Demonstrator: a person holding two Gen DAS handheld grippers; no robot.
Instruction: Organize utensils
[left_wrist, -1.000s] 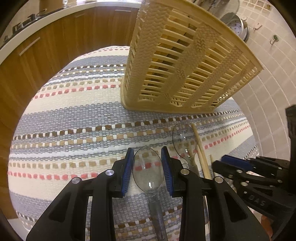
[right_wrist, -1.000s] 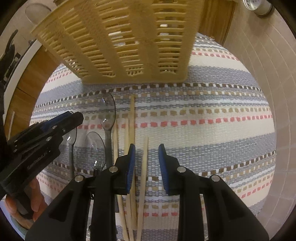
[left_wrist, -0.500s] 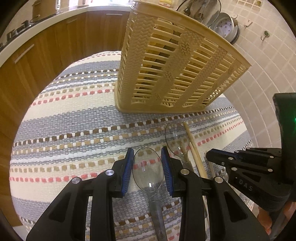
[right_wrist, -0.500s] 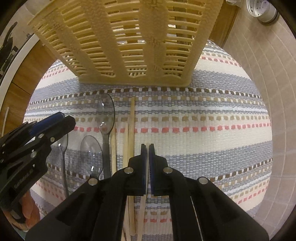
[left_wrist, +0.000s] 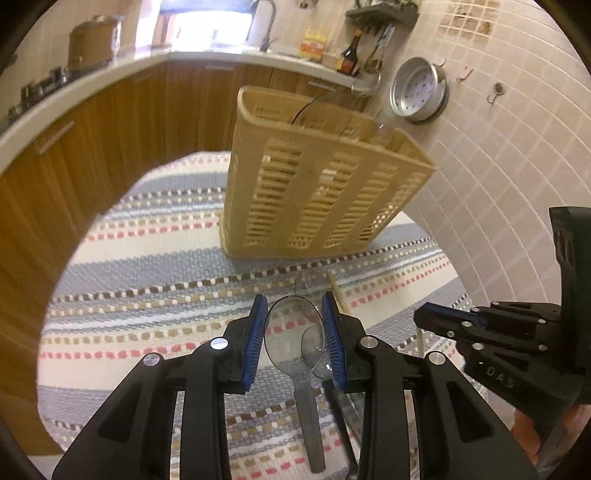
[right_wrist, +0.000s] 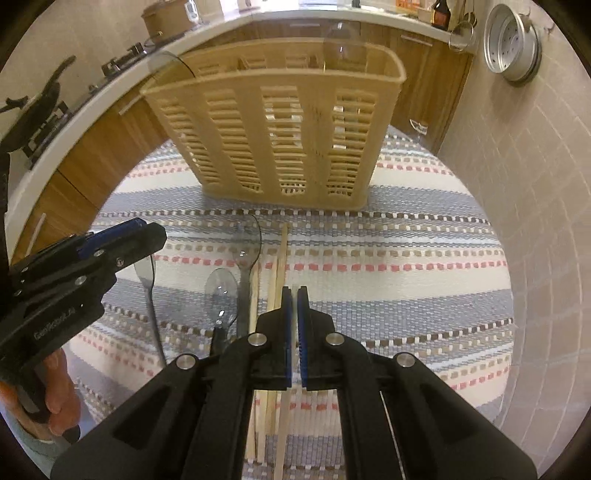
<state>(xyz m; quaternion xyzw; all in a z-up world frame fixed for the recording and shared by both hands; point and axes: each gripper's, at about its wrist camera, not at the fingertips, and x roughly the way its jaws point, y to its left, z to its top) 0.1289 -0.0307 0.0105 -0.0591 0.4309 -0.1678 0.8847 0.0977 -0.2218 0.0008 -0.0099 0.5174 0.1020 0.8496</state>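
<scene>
Left gripper (left_wrist: 294, 341) clamping clear spoon (left_wrist: 293, 339), right gripper (right_wrist: 294, 332) pinching chopstick (right_wrist: 283, 413)

Bkgd only. Striped woven cloth (left_wrist: 155, 258) covers tabletop: grey, cream, w/ pink, tan & brown dashes. Wood-front cabinets (left_wrist: 110, 140) run behind, white countertop (left_wrist: 92, 81) on top. Brown pot (left_wrist: 92, 42) on counter at left, near stove burners (right_wrist: 44, 107). Faucet (left_wrist: 267, 22) by bright window. Dark bottle (left_wrist: 349, 55) on counter. Perforated metal pan (left_wrist: 419, 90) hangs on tiled wall (left_wrist: 498, 177); wall hook (left_wrist: 496, 90) just right of it.
</scene>
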